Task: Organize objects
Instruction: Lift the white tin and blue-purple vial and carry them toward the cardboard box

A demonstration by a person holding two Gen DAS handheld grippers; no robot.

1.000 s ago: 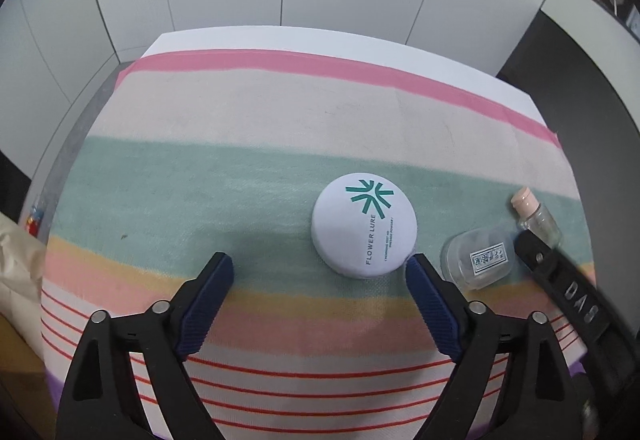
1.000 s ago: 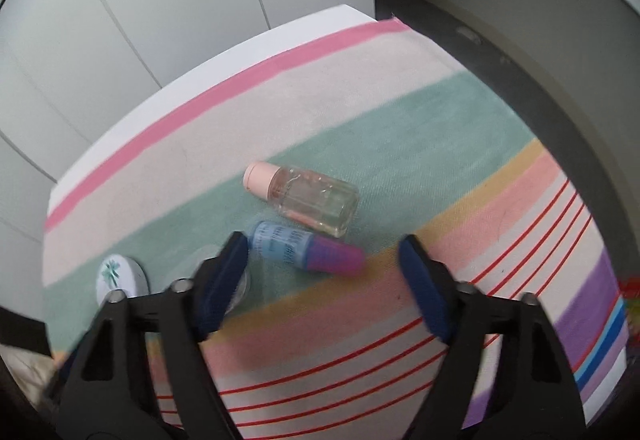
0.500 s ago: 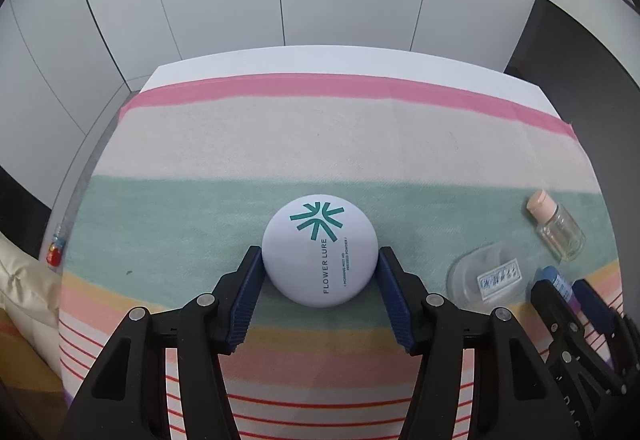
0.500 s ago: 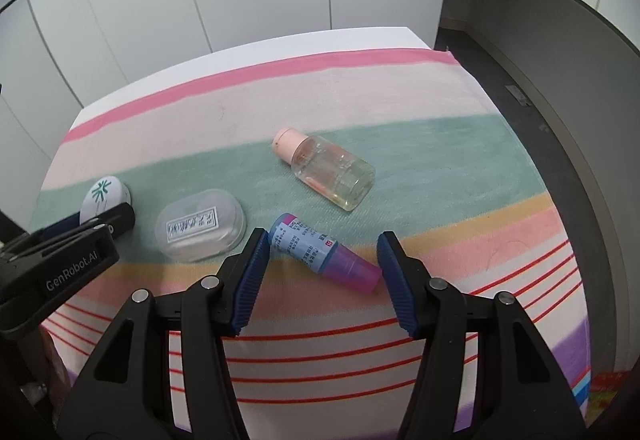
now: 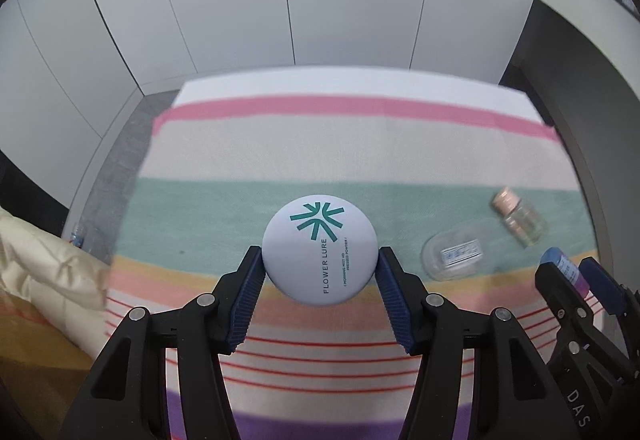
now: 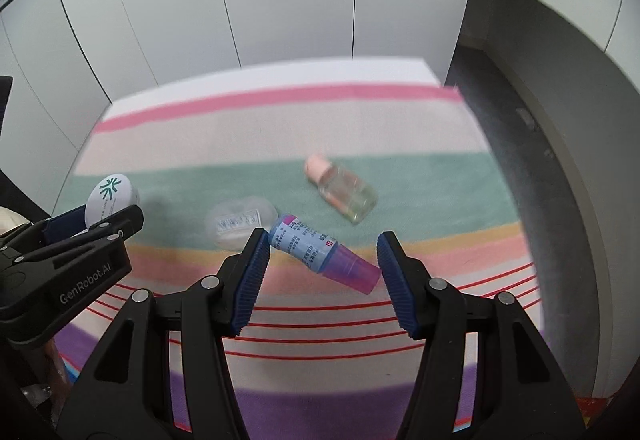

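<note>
Beside the left gripper [image 5: 319, 272], clamping a round white "FLOWER LURE" compact [image 5: 319, 249], lie a clear oval case [image 5: 456, 253] and a pink-capped glass bottle [image 5: 519, 217]; the right gripper [image 6: 323, 255] pinches a blue-labelled purple-capped tube [image 6: 320, 252].

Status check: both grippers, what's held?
Left gripper shut on white compact. Right gripper shut on blue tube. Clear bottle, clear case lie apart, not obstructing.

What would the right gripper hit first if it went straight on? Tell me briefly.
The right gripper, shut on the tube, points roughly at the bottle lying on the cloth. It would probably meet the bottle first, though depth is unclear.
</note>
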